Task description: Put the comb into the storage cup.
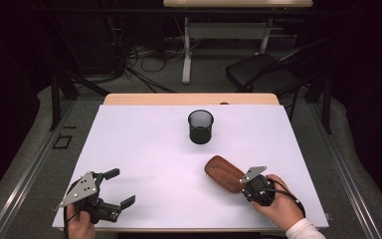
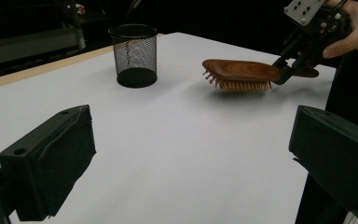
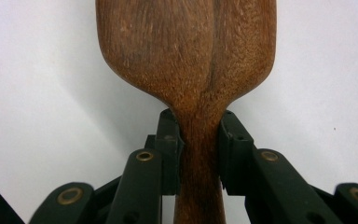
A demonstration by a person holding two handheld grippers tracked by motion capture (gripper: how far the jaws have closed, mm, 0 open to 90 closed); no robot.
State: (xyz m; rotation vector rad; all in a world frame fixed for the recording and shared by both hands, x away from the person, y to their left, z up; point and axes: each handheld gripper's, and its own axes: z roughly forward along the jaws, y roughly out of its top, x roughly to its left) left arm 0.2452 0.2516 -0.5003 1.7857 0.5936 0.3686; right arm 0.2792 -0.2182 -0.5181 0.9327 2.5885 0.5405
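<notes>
currently the right gripper is clamped on the narrow handle of a wooden hairbrush; in the right gripper view both jaws press against opposite sides of the handle just below the point where it widens into the paddle. the left gripper view shows the hairbrush held roughly level, bristles facing down, its paddle end apart from the white bench surface with a soft shadow beneath. the person's right hand wraps the gripper body.

the left gripper is spread wide, jaws well apart with nothing between them, and it touches no object. the left hand holds it near the front edge of the bench, on the left side.

a black mesh cup stands upright on the bench, beyond the hairbrush and apart from it, toward the far edge. the hairbrush lies between the mesh cup and the right hand. whether the cup holds anything cannot be told through the dark mesh.
</notes>
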